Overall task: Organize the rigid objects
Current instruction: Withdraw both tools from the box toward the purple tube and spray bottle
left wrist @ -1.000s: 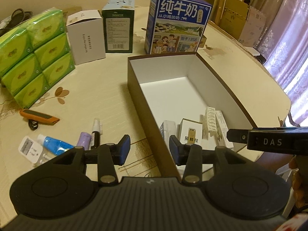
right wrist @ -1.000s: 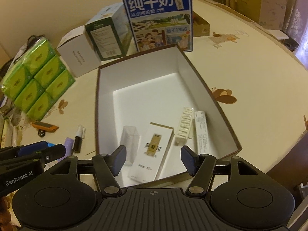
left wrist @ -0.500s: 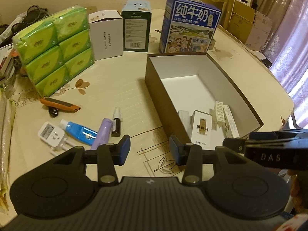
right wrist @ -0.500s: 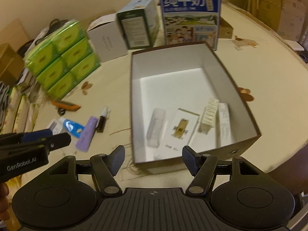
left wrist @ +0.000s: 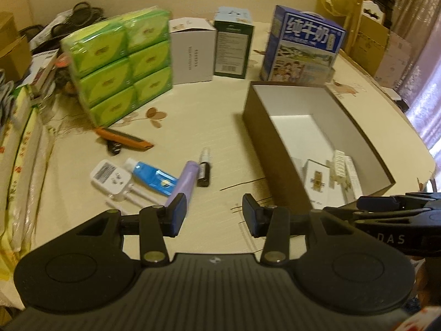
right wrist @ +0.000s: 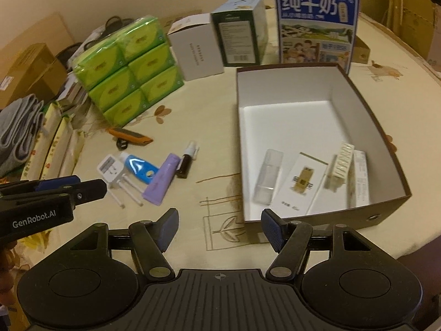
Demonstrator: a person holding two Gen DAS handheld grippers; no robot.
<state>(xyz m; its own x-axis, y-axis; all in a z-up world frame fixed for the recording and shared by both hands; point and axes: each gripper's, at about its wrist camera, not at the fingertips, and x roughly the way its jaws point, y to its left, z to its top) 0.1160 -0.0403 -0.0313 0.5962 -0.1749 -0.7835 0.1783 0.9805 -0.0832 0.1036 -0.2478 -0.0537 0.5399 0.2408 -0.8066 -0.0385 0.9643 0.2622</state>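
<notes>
A brown box (left wrist: 256, 127) (right wrist: 370, 115) with a white inside holds a clear case (right wrist: 268, 176), a white-and-gold carton (right wrist: 303, 184), a blister strip (right wrist: 340, 167) and a slim white carton (right wrist: 361, 178). Left of it on the table lie a dark spray bottle (left wrist: 204, 168) (right wrist: 187, 160), a purple tube (left wrist: 186, 180) (right wrist: 162, 182), a blue tube (left wrist: 154, 176) (right wrist: 140, 168), a white plug adapter (left wrist: 110, 176) (right wrist: 110, 169) and an orange utility knife (left wrist: 124, 138) (right wrist: 131, 135). My left gripper (left wrist: 214, 212) hovers open and empty just short of the purple tube. My right gripper (right wrist: 220, 227) hangs open and empty before the box's near left corner.
At the back stand a green tissue pack (left wrist: 121, 66), a white carton (left wrist: 193, 52), a dark green carton (left wrist: 233, 49) and a blue milk carton (left wrist: 300, 47). Stacked papers and cloth (right wrist: 19, 127) crowd the left. The table's edge (left wrist: 430, 160) curves past the box on the right.
Both grippers have drawn back and to the left, away from over the box, so the loose items on the table now show ahead. Both stay open and empty.
</notes>
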